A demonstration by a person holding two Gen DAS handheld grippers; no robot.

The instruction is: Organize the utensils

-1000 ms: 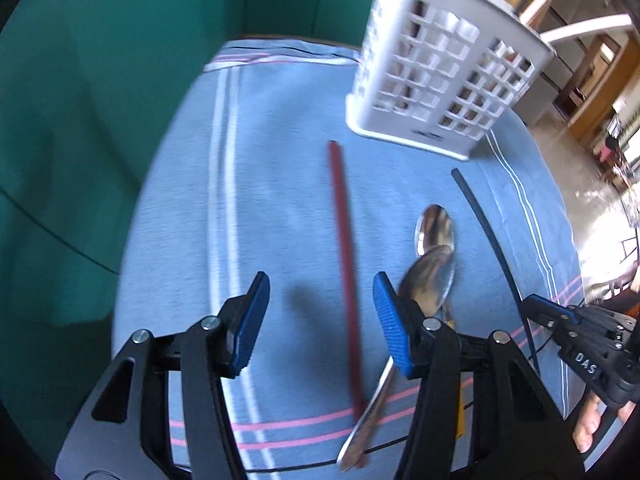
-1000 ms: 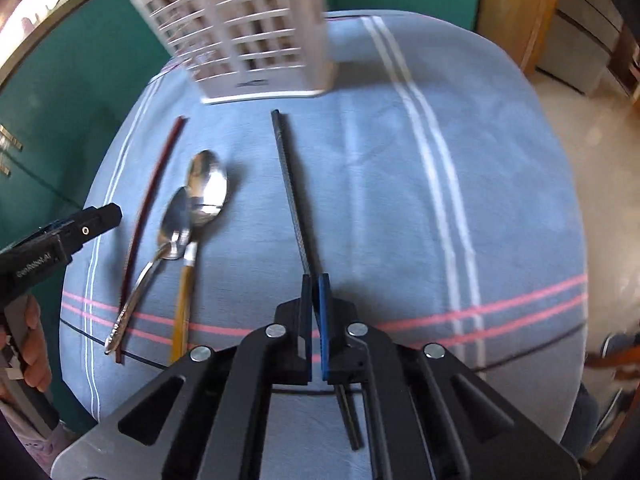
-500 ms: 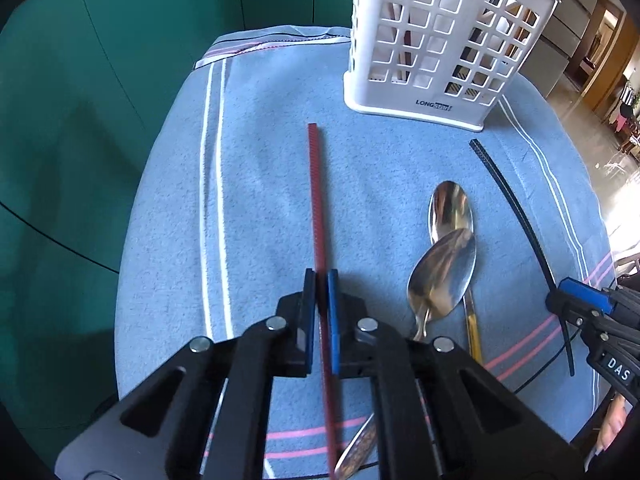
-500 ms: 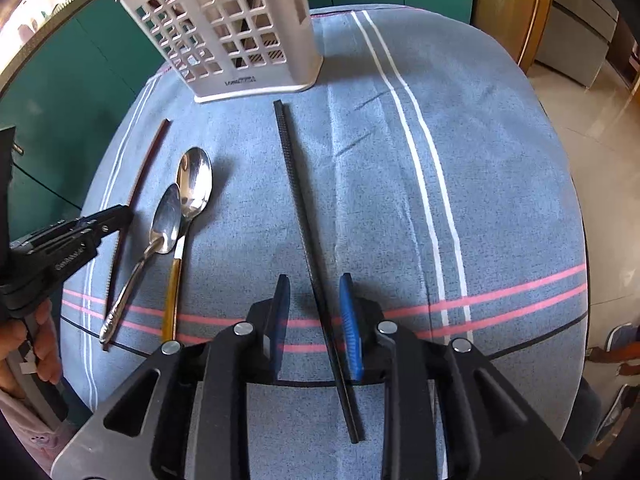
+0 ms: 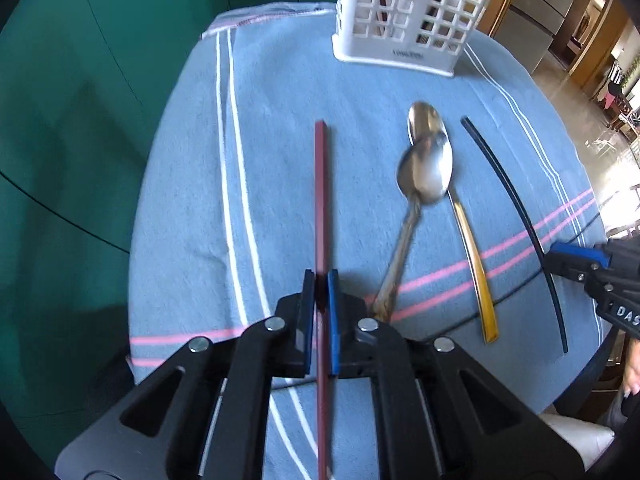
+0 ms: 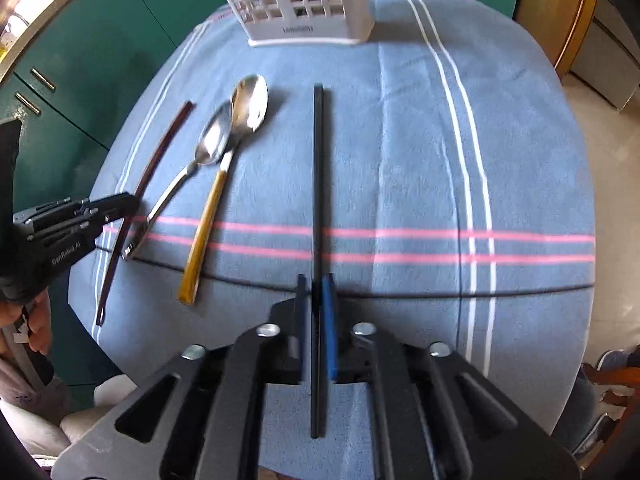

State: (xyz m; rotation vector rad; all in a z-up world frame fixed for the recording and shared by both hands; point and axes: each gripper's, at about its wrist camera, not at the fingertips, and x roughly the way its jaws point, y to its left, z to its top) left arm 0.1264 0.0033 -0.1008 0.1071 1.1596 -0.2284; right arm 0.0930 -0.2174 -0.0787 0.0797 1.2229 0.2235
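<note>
A dark red chopstick [image 5: 321, 184] lies lengthwise on the blue striped cloth. My left gripper [image 5: 320, 280] has its pads against the stick's near half while its jaws are opening. A black chopstick [image 6: 318, 184] runs between the fingers of my right gripper [image 6: 316, 284]. Those jaws are also opening, with the blue pad at the stick and a thin gap on the other side. Between the two chopsticks lie a steel spoon [image 5: 428, 172] and a gold-handled spoon [image 5: 472, 256], their bowls overlapping. A white slotted utensil caddy [image 5: 412, 8] stands at the far end of the table.
The round table's cloth [image 6: 520, 160] drops off close behind both grippers. Green cabinets [image 5: 80, 120] stand along the left. A tiled floor and wooden furniture lie beyond the right edge. A hand [image 6: 40, 320] holds the left gripper's handle.
My left gripper went from wide open beside the red chopstick to closed around it. My right gripper was shut, spread around the black chopstick, and now stands narrower around it.
</note>
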